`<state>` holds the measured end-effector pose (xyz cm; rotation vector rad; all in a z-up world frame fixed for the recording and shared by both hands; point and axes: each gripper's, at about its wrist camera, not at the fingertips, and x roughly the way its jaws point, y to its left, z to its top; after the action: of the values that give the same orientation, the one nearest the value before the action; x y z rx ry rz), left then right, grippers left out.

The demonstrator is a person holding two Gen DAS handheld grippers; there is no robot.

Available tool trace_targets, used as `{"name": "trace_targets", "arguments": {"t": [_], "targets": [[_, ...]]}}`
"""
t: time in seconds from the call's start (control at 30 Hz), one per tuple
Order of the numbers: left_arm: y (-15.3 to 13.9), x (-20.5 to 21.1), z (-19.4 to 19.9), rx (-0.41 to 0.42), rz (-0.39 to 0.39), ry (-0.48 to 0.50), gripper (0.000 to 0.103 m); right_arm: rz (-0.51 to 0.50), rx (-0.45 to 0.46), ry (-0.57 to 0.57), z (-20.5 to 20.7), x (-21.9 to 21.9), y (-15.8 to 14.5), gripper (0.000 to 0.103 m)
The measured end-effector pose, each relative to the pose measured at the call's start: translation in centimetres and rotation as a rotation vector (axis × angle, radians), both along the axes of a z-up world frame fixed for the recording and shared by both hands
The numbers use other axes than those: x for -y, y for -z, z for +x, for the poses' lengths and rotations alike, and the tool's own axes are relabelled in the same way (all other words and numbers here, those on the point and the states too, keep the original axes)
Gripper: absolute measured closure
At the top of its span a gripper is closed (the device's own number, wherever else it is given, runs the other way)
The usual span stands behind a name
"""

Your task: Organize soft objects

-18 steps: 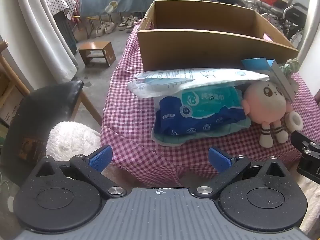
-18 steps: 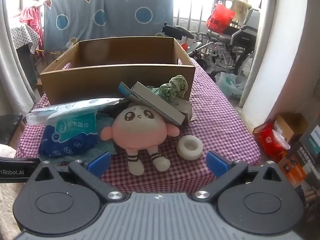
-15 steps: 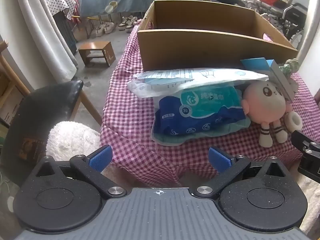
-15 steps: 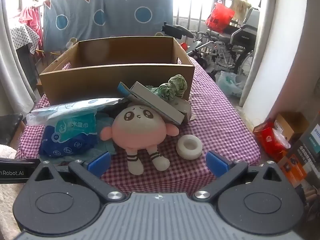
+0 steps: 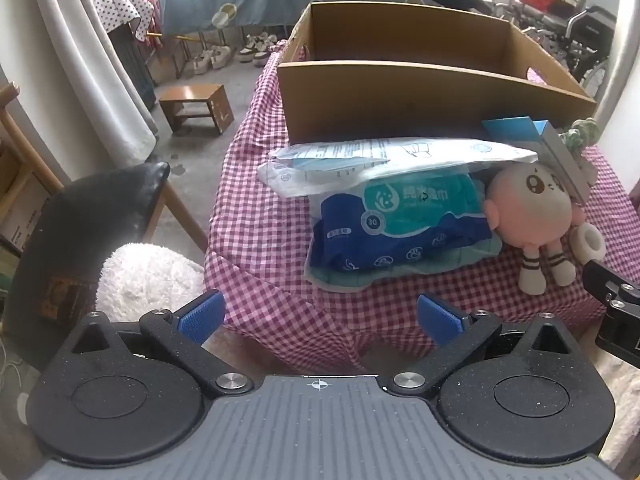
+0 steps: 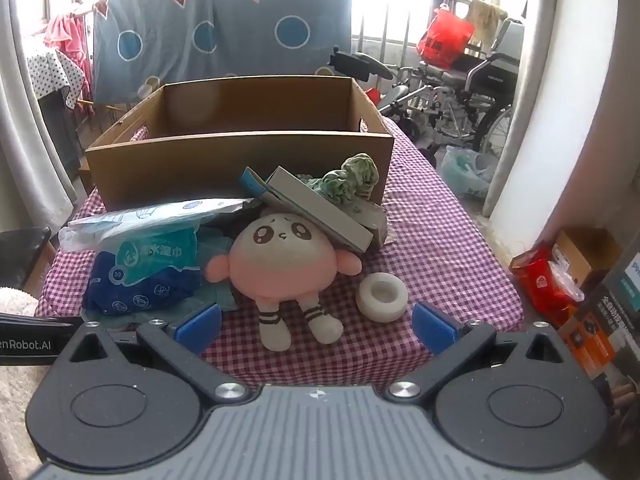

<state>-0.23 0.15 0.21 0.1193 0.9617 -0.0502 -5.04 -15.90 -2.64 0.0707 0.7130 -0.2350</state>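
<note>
With both hand-held grippers, left (image 5: pixel 319 316) and right (image 6: pixel 317 327), spread and empty, we risk toppling the book (image 6: pixel 320 208) leaning on the near-counter doll (image 6: pixel 282 258) if we tug it

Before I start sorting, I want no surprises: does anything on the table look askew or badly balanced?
Yes. A flat grey box lies tilted, one end propped on the head of the pink doll, with a green knitted bundle against its upper side. A white packet also lies slanted over the blue wipes pack. Nothing looks spilled or damaged.
</note>
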Motion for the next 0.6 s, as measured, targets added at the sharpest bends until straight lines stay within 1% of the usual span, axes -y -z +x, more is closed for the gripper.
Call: {"name": "trace_targets", "arguments": {"t": [0.6], "targets": [[0.13, -0.27, 0.03, -0.007, 0.002, -0.006, 0.0, 0.004, -0.01, -0.008, 0.18, -0.28, 0.15, 0.0]]}}
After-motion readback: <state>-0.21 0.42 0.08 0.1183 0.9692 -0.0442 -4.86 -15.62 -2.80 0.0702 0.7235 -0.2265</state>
